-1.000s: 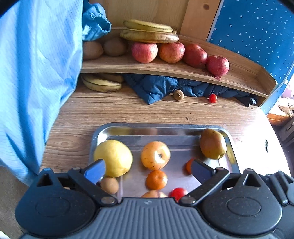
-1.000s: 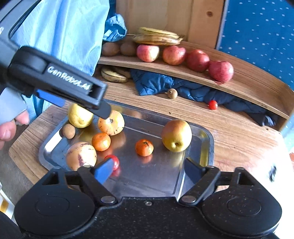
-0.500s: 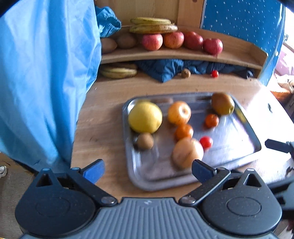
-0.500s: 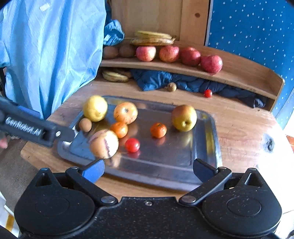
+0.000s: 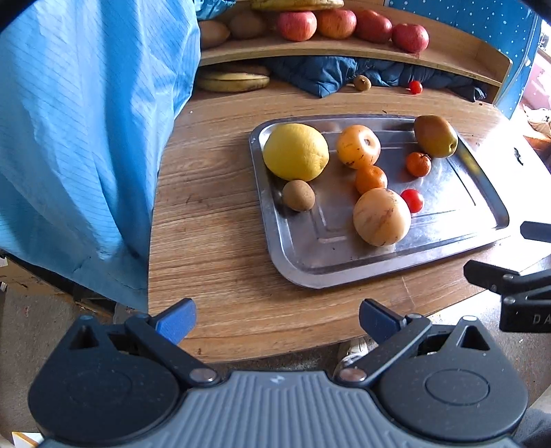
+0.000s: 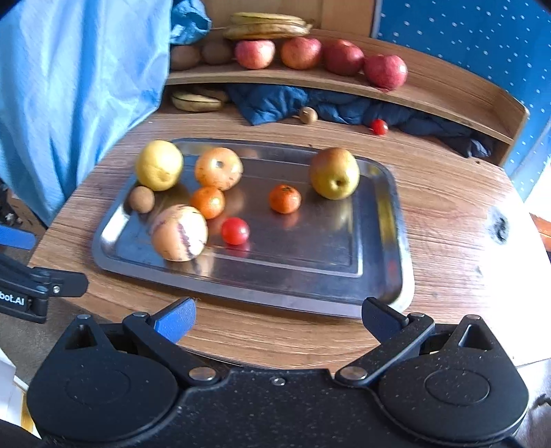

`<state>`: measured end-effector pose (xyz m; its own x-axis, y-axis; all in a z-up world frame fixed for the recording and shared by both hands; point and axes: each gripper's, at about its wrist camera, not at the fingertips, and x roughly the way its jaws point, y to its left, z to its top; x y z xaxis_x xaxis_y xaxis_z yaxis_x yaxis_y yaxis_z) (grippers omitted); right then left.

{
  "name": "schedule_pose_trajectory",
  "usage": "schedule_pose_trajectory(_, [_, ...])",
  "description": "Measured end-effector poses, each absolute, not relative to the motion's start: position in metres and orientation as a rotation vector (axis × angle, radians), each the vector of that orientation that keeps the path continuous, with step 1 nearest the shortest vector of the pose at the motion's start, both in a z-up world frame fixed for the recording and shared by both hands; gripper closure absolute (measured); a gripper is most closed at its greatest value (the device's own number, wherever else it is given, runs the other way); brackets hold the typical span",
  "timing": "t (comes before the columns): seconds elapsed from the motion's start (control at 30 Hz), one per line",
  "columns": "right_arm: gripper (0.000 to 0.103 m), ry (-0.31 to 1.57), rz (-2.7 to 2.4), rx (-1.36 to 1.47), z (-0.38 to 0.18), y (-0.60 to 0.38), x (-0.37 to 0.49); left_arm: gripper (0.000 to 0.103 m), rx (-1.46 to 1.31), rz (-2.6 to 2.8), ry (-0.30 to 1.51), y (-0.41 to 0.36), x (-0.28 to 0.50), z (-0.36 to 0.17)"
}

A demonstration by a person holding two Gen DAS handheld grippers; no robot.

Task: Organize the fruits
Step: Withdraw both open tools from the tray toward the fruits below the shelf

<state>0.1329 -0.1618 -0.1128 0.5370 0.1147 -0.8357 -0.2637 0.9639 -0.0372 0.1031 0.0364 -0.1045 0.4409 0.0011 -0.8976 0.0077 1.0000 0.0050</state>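
A steel tray (image 5: pixel 447 241) (image 6: pixel 310 282) lies on the wooden table. It holds a yellow lemon (image 5: pixel 295 151) (image 6: pixel 159 164), a kiwi (image 5: pixel 298 195) (image 6: pixel 142 199), a pale striped melon (image 5: pixel 381 216) (image 6: pixel 179 232), a cherry tomato (image 5: pixel 412 200) (image 6: pixel 235 230), two mandarins (image 6: pixel 284 198), an orange persimmon (image 5: pixel 358 146) and a green-brown pear (image 5: pixel 435 135) (image 6: pixel 334 173). My left gripper (image 5: pixel 277 320) stands open at the table's near edge, left of the tray. My right gripper (image 6: pixel 279 318) is open in front of the tray's near rim. Both hold nothing.
A curved wooden shelf (image 6: pixel 447 93) at the back carries red apples (image 6: pixel 385 71), bananas (image 6: pixel 265 29) and kiwis. Below it lie a dark blue cloth (image 6: pixel 275 103), more bananas (image 5: pixel 234 81), a loose kiwi (image 5: pixel 362 82) and a tomato (image 5: pixel 415 87). A light blue sheet (image 5: pixel 86 120) hangs at left.
Both grippers have drawn back from over the tray to the table's near edge. The left one also shifted left. The fruit on the tray has not moved.
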Motion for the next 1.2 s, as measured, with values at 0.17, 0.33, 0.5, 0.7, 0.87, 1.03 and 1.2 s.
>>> schedule_pose_trajectory(0.17, [0.001,0.972,0.223,-0.167,-0.114,-0.167,0.144,0.001,0.015,-0.02,1.121,0.032,0.117,-0.106])
schedule_pose_trajectory(0.33, [0.001,0.96,0.238,-0.168,-0.111,-0.172,0.163,0.001,0.038,0.008,1.121,0.028,0.133,-0.103])
schedule_pose_trajectory(0.5, [0.001,0.946,0.237,-0.158,-0.107,-0.183,0.185,0.001,0.031,0.028,1.125,0.028,0.15,-0.097])
schedule_pose_trajectory(0.7, [0.001,0.913,0.253,-0.157,-0.102,-0.192,0.207,0.001,0.058,0.056,1.12,0.024,0.167,-0.086])
schedule_pose_trajectory(0.87, [0.001,0.883,0.27,-0.155,-0.099,-0.199,0.225,0.001,0.059,0.071,1.106,0.019,0.184,-0.077])
schedule_pose_trajectory(1.03, [0.001,0.861,0.275,-0.158,-0.098,-0.207,0.241,0.001,0.036,0.084,1.087,0.011,0.201,-0.07])
schedule_pose_trajectory(1.2, [0.001,0.84,0.27,-0.152,-0.099,-0.218,0.256,0.001,0.016,0.088,1.069,-0.004,0.221,-0.064])
